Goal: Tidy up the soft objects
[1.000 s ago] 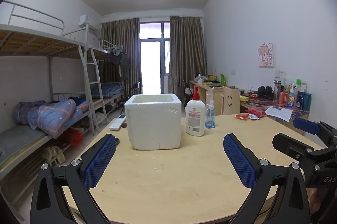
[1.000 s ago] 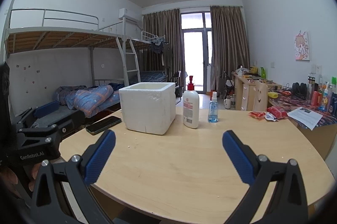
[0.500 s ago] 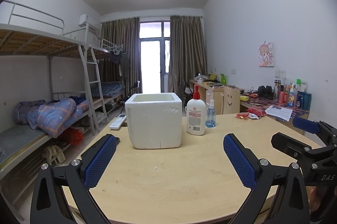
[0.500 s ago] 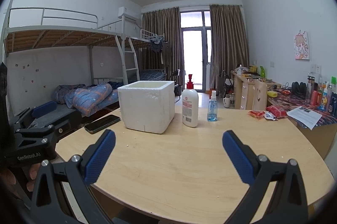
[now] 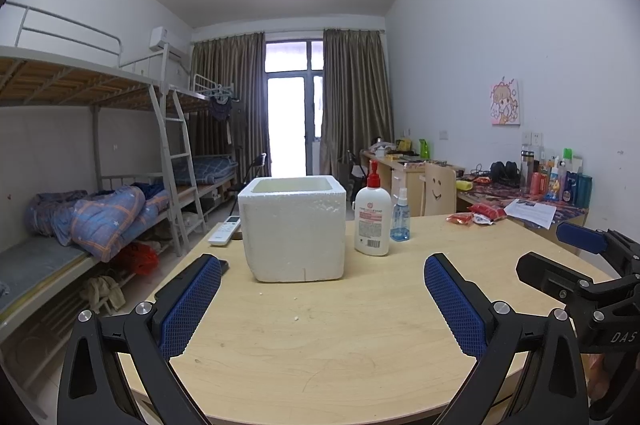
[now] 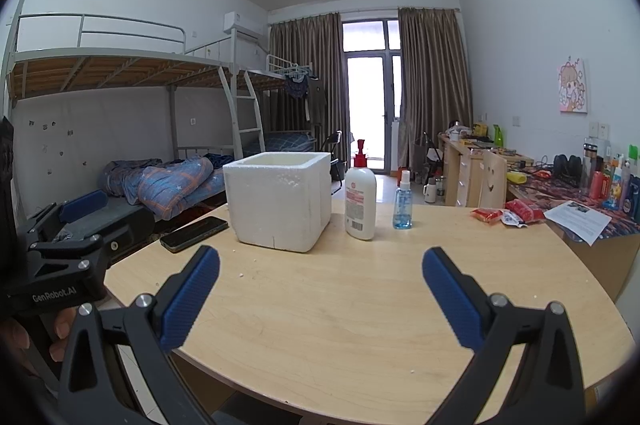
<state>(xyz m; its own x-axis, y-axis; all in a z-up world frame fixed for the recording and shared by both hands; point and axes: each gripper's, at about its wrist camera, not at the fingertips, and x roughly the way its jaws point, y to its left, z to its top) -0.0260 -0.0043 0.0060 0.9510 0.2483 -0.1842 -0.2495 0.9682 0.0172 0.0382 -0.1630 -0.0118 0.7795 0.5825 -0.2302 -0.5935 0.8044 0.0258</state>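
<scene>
A white foam box (image 5: 295, 229) stands open-topped on the round wooden table (image 5: 340, 337); it also shows in the right wrist view (image 6: 280, 199). Red snack packets (image 5: 478, 213) lie at the table's far right, seen too in the right wrist view (image 6: 506, 213). My left gripper (image 5: 322, 299) is open and empty above the table's near edge, short of the box. My right gripper (image 6: 320, 295) is open and empty, also over the near table. The right gripper shows at the right of the left wrist view (image 5: 580, 265); the left one at the left of the right wrist view (image 6: 76, 237).
A white pump bottle (image 5: 373, 219) and a small blue spray bottle (image 5: 400, 215) stand right of the box. A phone (image 6: 195, 228) and a remote (image 5: 225, 230) lie left of it. Bunk beds stand at the left, a cluttered desk (image 5: 532, 191) at the right.
The right wrist view has shifted slightly, so the box and bottles sit a little further left. The left view is nearly unchanged. Both grippers stay open.
</scene>
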